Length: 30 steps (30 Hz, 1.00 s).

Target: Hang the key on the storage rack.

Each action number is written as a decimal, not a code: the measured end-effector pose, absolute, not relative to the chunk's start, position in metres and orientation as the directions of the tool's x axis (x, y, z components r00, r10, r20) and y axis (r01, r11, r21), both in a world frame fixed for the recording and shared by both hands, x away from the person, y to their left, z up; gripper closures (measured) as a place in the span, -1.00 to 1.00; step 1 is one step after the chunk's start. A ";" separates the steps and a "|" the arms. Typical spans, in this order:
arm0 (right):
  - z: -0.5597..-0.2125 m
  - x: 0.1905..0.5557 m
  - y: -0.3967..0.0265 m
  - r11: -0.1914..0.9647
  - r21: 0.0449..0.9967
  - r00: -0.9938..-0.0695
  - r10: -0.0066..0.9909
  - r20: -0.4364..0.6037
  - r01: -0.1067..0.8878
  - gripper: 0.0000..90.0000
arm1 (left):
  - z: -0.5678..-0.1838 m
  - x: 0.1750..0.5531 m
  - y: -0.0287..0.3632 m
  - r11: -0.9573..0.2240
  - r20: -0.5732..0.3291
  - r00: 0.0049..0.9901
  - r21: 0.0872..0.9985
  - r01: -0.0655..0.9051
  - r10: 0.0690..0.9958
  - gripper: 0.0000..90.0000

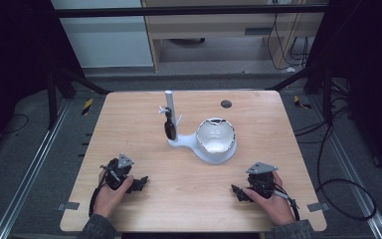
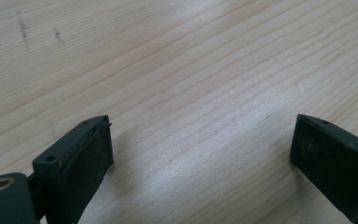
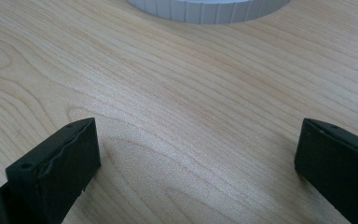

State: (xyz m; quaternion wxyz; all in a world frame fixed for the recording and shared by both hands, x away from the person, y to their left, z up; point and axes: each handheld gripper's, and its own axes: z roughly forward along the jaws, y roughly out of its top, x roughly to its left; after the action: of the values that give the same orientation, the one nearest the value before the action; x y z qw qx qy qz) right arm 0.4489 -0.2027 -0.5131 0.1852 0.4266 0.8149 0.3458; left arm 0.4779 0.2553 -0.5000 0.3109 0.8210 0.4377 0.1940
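Left gripper and right gripper both rest on the tabletop with jaws spread wide, gripping nothing, white stand well beyond them.

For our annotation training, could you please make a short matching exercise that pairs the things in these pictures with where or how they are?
Things:
1. left gripper
2. right gripper
3. white stand
4. bowl

Places or states:
A. upright post at the table's middle, a dark object hanging from it
B. sits on the stand's round base, right of the post
C. open, near the table's front left, held in a hand
D. open, near the table's front right, the ribbed white base ahead of it

Pairs: 1-C, 2-D, 3-A, 4-B
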 end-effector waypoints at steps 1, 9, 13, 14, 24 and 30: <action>-0.513 0.449 -0.203 0.397 0.722 -0.567 0.823 -0.007 0.567 -0.99 | -0.500 0.478 0.255 -0.423 0.046 0.541 0.680 0.598 0.839 -0.88; -0.513 0.449 -0.202 0.395 0.722 -0.565 0.825 -0.006 0.568 -0.99 | -0.507 0.476 0.267 -0.373 0.022 0.514 0.715 0.591 0.857 -0.88; -0.513 0.449 -0.203 0.396 0.722 -0.565 0.825 -0.008 0.567 -0.99 | -0.508 0.476 0.270 -0.360 0.020 0.505 0.725 0.587 0.863 -0.88; -0.513 0.449 -0.203 0.396 0.722 -0.565 0.825 -0.008 0.568 -0.99 | -0.508 0.476 0.271 -0.360 0.020 0.503 0.725 0.587 0.864 -0.88; -0.513 0.449 -0.203 0.397 0.722 -0.566 0.825 -0.009 0.567 -0.99 | -0.508 0.478 0.271 -0.367 0.025 0.506 0.718 0.591 0.862 -0.94; -0.513 0.449 -0.203 0.399 0.722 -0.567 0.824 -0.012 0.565 -0.99 | -0.509 0.478 0.271 -0.371 0.027 0.509 0.716 0.591 0.861 -0.96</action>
State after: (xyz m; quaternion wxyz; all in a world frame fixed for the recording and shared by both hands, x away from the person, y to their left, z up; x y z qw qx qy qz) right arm 0.4490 -0.2027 -0.5133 0.1876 0.4260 0.8151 0.3449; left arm 0.4778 0.2707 -0.5085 0.3317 0.8027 0.4519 0.2035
